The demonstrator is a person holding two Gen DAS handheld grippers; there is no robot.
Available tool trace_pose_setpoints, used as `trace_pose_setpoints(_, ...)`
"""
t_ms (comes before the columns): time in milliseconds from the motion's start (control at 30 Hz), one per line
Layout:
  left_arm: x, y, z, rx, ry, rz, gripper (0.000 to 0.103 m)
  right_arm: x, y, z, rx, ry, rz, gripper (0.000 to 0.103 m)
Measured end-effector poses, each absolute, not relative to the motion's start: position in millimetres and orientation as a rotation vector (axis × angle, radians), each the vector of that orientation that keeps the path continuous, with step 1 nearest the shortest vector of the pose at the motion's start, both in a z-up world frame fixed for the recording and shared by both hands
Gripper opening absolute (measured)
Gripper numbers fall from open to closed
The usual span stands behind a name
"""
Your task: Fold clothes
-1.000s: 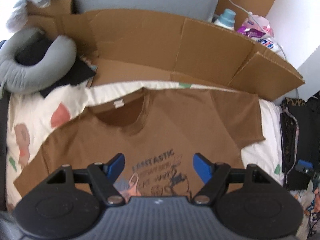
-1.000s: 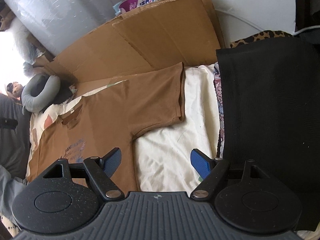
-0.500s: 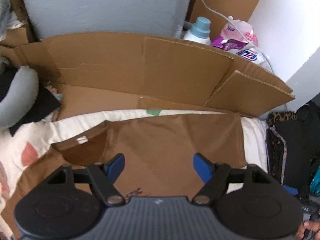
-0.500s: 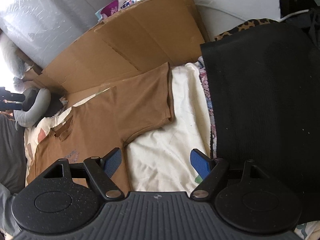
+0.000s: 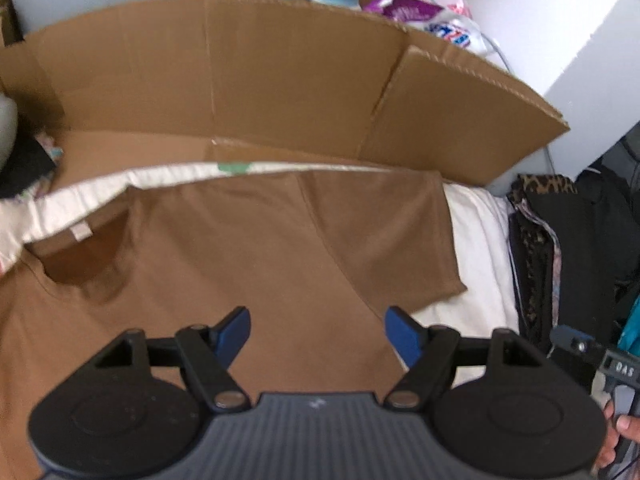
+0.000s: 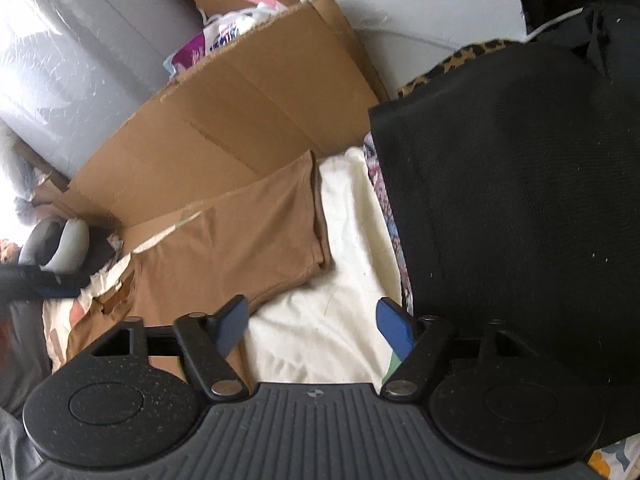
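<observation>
A brown shirt (image 5: 248, 248) lies flat on the bed (image 6: 320, 320), its collar toward the far edge beside the cardboard (image 5: 240, 72). The left claw (image 5: 318, 330) hangs released over the shirt's chest. The right claw (image 6: 312, 322), its jaws just closing with nothing between them, hangs over bare sheet below the sleeve (image 6: 260, 232).

Bed with cream printed sheet (image 5: 476, 240): brown T-shirt (image 5: 248, 264) spread flat across it; flattened cardboard (image 5: 248, 92) along the far edge; black garment (image 6: 520, 200) at the right edge.
</observation>
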State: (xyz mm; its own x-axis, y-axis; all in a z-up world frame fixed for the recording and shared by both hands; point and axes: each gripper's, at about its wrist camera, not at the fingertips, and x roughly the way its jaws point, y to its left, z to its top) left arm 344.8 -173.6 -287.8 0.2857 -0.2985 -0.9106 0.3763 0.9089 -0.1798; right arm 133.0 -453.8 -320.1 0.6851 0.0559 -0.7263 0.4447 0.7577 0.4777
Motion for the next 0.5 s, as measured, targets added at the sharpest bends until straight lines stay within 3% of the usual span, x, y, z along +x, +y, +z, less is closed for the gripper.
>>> trace_pose_setpoints(100,339.7,-176.8,-297.8,0.032,1.206,-0.448,0.076,136.6,-453.7,-322.4,0.696,0.771,-0.239,0.063)
trace_pose_setpoints(500,340.5,-179.0,-347.9,-0.032,1.264,-0.41,0.047,185.0,-448.8,-355.5,0.678,0.8,-0.219,0.044)
